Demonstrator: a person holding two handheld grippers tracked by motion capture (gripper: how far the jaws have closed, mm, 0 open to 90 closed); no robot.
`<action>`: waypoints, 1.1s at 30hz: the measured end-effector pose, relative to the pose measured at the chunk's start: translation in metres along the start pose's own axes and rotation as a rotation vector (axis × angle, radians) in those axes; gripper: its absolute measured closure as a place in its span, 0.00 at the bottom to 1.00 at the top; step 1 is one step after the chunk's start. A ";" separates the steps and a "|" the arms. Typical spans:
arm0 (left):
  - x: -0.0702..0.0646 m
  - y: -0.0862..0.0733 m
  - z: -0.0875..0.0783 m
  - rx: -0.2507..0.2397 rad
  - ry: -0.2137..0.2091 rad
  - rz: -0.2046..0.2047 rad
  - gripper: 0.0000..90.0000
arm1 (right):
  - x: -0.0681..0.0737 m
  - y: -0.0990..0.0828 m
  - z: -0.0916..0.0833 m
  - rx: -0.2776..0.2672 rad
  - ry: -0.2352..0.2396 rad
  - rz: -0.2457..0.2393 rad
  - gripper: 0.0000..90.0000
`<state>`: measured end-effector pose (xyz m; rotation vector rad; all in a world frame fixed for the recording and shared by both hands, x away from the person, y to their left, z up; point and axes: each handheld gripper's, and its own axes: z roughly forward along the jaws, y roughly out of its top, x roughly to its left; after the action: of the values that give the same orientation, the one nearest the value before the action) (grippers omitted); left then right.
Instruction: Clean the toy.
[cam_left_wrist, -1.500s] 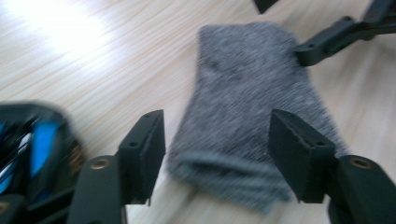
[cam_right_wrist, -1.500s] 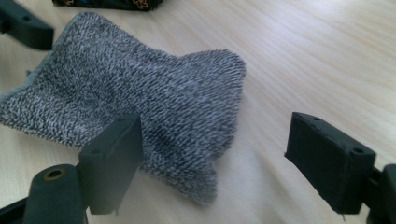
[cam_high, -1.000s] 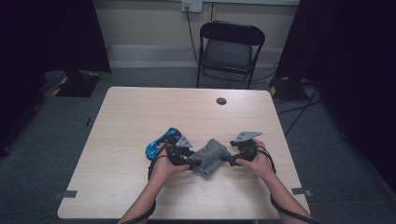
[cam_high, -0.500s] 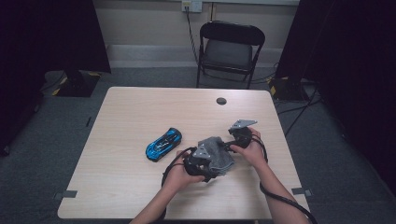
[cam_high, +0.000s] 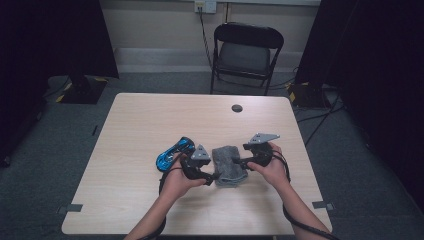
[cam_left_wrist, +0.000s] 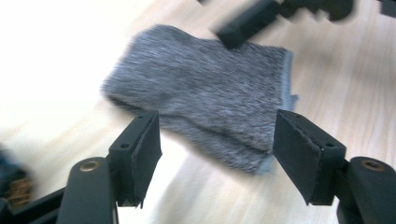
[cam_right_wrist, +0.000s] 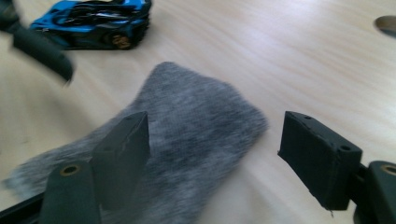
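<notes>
Blue toy car on the counter, just left of the left gripper, its near end hidden behind that gripper's grey plate. Left gripper's jaws stand wide, have just been opening, nothing pinched; grey folded cloth lies flat between the two grippers, blurred in both gripper views. Right gripper at the cloth's right edge: jaws apart, just been narrowing, cloth beneath them, not pinched.

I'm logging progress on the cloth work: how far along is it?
Done: the grey cloth lies folded flat on the table, beside the blue toy car. In hand: nothing; the left gripper has just been opening, the right gripper closing slightly, both clear of the cloth. Left: possibly another fold.
</notes>
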<state>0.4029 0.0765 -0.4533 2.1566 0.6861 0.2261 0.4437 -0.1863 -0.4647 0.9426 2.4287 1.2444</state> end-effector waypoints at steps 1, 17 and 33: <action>0.007 0.002 -0.006 -0.001 0.022 0.000 0.36 | 0.008 -0.002 -0.001 0.000 0.015 0.002 0.27; 0.080 -0.018 -0.036 0.010 0.213 -0.067 0.22 | 0.037 -0.024 0.023 0.034 0.011 0.024 0.26; 0.119 -0.031 0.000 0.047 0.171 -0.097 0.19 | 0.039 -0.029 0.027 0.050 -0.021 0.003 0.27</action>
<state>0.4899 0.1564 -0.4861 2.1591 0.8999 0.3481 0.4150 -0.1559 -0.5016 0.9689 2.4540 1.1738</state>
